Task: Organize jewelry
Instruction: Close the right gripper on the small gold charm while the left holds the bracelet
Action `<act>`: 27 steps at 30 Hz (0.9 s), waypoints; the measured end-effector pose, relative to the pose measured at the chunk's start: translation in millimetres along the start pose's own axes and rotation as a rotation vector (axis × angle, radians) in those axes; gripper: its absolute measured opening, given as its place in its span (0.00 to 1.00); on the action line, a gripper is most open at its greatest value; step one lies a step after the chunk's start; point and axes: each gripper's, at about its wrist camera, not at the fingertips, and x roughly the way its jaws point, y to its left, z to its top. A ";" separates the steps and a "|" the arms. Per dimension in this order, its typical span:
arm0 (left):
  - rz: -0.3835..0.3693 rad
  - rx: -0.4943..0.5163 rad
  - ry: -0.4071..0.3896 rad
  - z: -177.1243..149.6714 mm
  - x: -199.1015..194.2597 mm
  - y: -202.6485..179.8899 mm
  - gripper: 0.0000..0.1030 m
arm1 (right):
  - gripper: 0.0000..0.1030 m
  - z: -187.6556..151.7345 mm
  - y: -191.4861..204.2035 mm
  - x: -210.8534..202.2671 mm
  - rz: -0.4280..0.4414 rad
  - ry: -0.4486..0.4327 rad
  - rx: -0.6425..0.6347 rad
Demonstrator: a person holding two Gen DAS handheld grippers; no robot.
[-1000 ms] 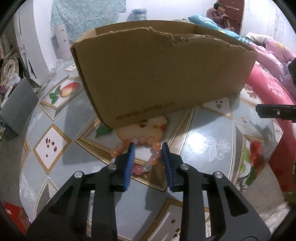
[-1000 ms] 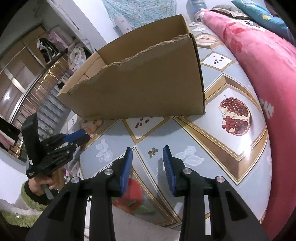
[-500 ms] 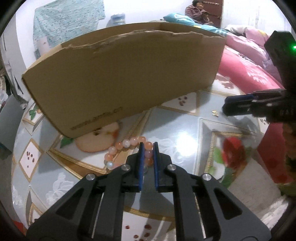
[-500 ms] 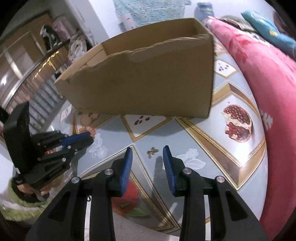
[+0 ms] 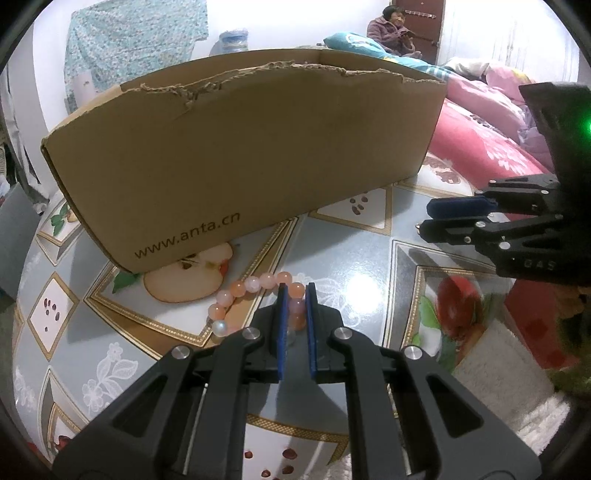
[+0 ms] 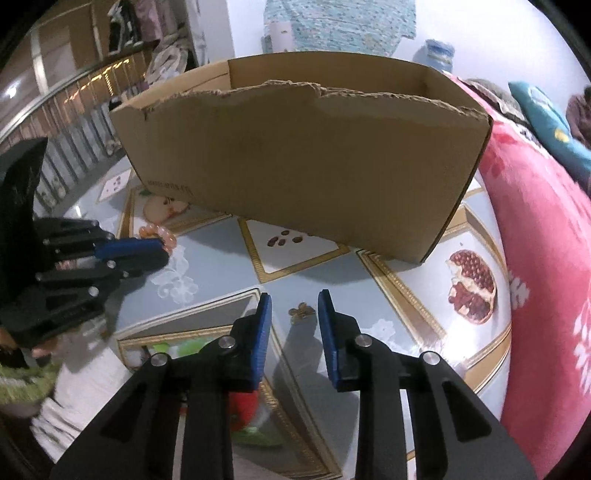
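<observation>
A bracelet of pink and orange beads point(image 5: 255, 285) lies on the fruit-patterned table point(image 5: 373, 258), just in front of the open brown cardboard box point(image 5: 240, 158). My left gripper point(image 5: 295, 295) is shut on the bracelet's near beads. The right wrist view shows that gripper point(image 6: 129, 250) at the left with the bracelet point(image 6: 159, 232) at its tips. My right gripper point(image 6: 294, 308) hovers low over the table with its jaws closing. A small gold trinket point(image 6: 303, 312) lies between its pads, untouched. The box point(image 6: 306, 166) stands behind it.
A red flowered quilt point(image 6: 546, 229) borders the table's right edge. A person sits at the far back point(image 5: 397, 31). A white rug point(image 5: 491, 365) lies past the table's near right edge. My right gripper point(image 5: 456, 218) reaches in from the right in the left wrist view.
My left jaws have closed onto the bracelet's beads. The right gripper has rolled and shifted so the gold trinket now sits between its fingers, and its jaws have narrowed a little.
</observation>
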 end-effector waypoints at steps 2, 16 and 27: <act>-0.003 0.000 -0.002 -0.8 -1.1 1.5 0.08 | 0.25 0.0 -2.0 2.2 0.002 0.009 -0.023; -0.006 -0.003 -0.003 -1.1 -2.8 4.8 0.08 | 0.12 0.4 -6.2 5.1 0.065 0.040 -0.049; -0.007 -0.004 -0.003 -0.9 -2.8 5.0 0.08 | 0.06 -2.2 -16.6 -3.6 0.096 0.028 0.017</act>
